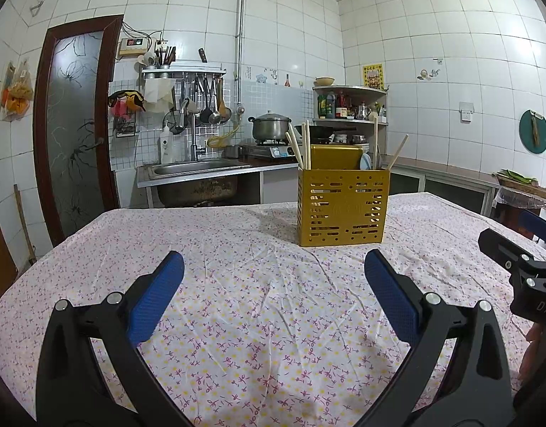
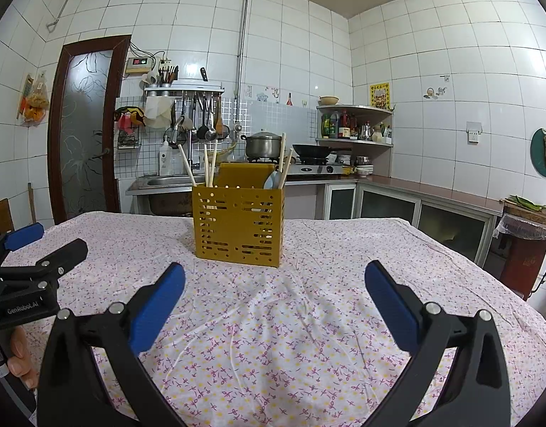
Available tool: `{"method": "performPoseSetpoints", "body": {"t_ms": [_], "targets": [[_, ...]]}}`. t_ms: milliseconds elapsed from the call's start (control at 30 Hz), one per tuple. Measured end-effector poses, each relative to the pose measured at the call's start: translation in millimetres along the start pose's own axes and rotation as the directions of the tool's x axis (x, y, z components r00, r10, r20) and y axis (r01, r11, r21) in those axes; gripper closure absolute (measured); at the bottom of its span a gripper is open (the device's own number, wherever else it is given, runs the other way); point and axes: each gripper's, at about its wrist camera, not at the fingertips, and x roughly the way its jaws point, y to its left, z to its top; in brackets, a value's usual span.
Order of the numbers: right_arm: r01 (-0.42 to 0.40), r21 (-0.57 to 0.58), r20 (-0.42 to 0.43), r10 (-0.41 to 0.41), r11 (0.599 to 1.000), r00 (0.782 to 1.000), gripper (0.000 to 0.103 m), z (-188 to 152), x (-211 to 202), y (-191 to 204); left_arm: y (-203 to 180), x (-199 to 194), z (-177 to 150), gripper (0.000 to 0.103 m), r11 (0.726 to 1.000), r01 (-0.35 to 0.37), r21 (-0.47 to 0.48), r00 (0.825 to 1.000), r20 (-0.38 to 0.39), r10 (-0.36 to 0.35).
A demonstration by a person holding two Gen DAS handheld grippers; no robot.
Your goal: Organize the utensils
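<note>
A yellow perforated utensil holder [image 1: 342, 208] stands on the flowered tablecloth [image 1: 255, 284]; it also shows in the right wrist view [image 2: 239, 224]. Wooden chopsticks [image 1: 305, 146] and a pale spoon [image 1: 365, 162] stick up out of it, the chopsticks [image 2: 209, 167] and spoon [image 2: 273, 179] showing in the right wrist view too. My left gripper [image 1: 273, 267] is open and empty, low over the cloth, short of the holder. My right gripper [image 2: 273, 277] is open and empty, also short of the holder. Each gripper shows at the edge of the other's view.
The table [image 2: 415, 267] is covered by the cloth. Behind it are a sink [image 1: 198, 169], a stove with a pot [image 1: 271, 128] and wok, a corner shelf [image 1: 351, 106] with bottles, and a glass door [image 1: 77, 124] at the left.
</note>
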Motion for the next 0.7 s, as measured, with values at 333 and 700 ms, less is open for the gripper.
{"method": "performPoseSetpoints", "body": {"t_ms": [333, 700], "targets": [[0.000, 0.000, -0.002, 0.000, 1.000, 1.000, 0.004, -0.1, 0.2, 0.0, -1.7, -0.7, 0.0, 0.005, 1.000, 0.000, -0.001, 1.000, 0.003, 0.000], [0.000, 0.000, -0.001, 0.000, 1.000, 1.000, 0.004, -0.3, 0.1, 0.0, -2.2, -2.0, 0.7, 0.005, 1.000, 0.001, -0.004, 1.000, 0.003, -0.001]]}}
